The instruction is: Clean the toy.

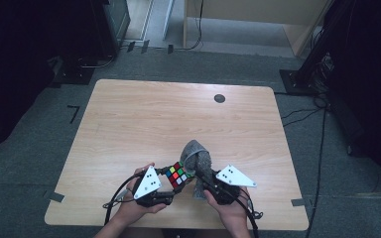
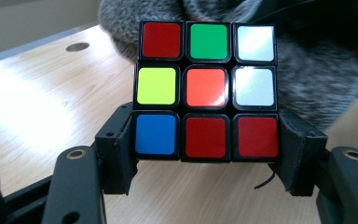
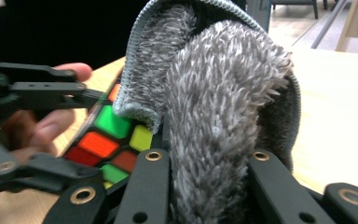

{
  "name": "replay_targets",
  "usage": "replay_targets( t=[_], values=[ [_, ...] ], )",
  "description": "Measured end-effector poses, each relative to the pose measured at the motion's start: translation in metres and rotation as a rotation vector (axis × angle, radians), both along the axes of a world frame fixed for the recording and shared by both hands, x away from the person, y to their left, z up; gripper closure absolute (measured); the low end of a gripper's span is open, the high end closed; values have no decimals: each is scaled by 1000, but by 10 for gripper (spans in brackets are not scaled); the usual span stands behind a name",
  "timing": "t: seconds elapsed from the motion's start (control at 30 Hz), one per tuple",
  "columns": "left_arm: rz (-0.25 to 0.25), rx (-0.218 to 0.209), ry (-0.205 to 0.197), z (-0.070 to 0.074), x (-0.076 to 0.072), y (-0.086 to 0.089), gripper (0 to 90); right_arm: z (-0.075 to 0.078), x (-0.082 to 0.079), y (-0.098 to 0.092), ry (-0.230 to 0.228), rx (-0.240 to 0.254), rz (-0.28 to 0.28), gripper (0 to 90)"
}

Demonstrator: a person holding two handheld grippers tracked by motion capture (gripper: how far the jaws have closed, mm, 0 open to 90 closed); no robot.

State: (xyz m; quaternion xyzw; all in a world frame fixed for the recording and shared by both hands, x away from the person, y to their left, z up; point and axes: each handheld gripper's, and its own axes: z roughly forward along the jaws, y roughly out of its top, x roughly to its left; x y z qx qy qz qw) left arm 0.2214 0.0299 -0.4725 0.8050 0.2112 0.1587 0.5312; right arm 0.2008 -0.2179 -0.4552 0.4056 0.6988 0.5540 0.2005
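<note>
Both tongs gripping: left tongs [image 2: 205,154] clamp the cube [image 2: 207,91], right tongs [image 3: 205,177] pinch the cloth [image 3: 223,107]. Hold cube steady, wipe lightly across faces.

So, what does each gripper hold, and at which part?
The left gripper clamps the Rubik's cube by the two opposite sides of its bottom layer. The right gripper pinches the grey fluffy cloth at its bunched lower part.

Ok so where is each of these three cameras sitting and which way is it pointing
High view: above the person's table edge, looking forward and down; forearms, left gripper and right gripper show.
Left gripper view: on that gripper, looking along its jaws clamped on the puzzle cube.
Right gripper view: on that gripper, looking along jaws pinching the grey fuzzy cloth; a hand shows.
All share cube and cloth.
</note>
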Motion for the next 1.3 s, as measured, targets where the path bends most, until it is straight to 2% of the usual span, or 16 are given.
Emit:
replay_targets(
  t=[0.13, 0.2, 0.27, 0.3, 0.37, 0.43, 0.5, 0.6, 0.67, 0.77, 0.9, 0.97, 1.07, 1.17, 1.23, 1.3],
  values=[
    [11, 38, 19, -4, 2, -2, 343, 9, -7, 9, -37, 16, 50, 791],
    [-8, 45, 12, -6, -1, -7, 343, 14, -10, 14, -66, 6, 77, 789],
    [-26, 47, -6, -5, -5, -10, 343, 15, -11, 16, -76, -1, 70, 787],
    [-30, 53, -16, -4, -7, -11, 343, 14, -10, 14, -70, 4, 58, 787],
    [-33, 36, -25, -1, -7, -10, 343, 9, -6, 8, -46, 9, 22, 788],
    [-17, 7, -18, 2, -4, -4, 343, 5, -3, 4, -32, -2, 2, 789],
    [5, -2, -4, 4, 0, 0, 343, 3, -2, 1, -16, 10, -8, 789],
    [3, 1, 16, 0, 1, 0, 343, 9, -7, 7, -39, 20, 26, 789],
    [-17, 19, 6, -1, -2, -5, 343, 14, -11, 12, -70, 18, 51, 788],
    [-42, 23, -14, 1, -8, -10, 343, 16, -10, 11, -70, 27, 49, 788],
    [-24, -6, -9, 4, -5, -4, 343, 6, -3, 1, -19, 39, -5, 789],
    [-9, -8, 2, 3, -2, -1, 343, 3, -3, 0, -1, 46, -10, 789],
    [-5, -2, 15, 0, 0, -2, 343, 8, -8, 7, -33, 46, 19, 789],
    [-12, 15, -8, 0, -3, -5, 343, 15, -11, 12, -67, 45, 48, 788],
    [-11, 9, -18, 2, -4, -5, 343, 12, -9, 10, -70, 32, 35, 787],
    [0, -11, -19, 4, -3, -1, 342, 6, -5, 5, -45, 27, 8, 788]
  ],
)
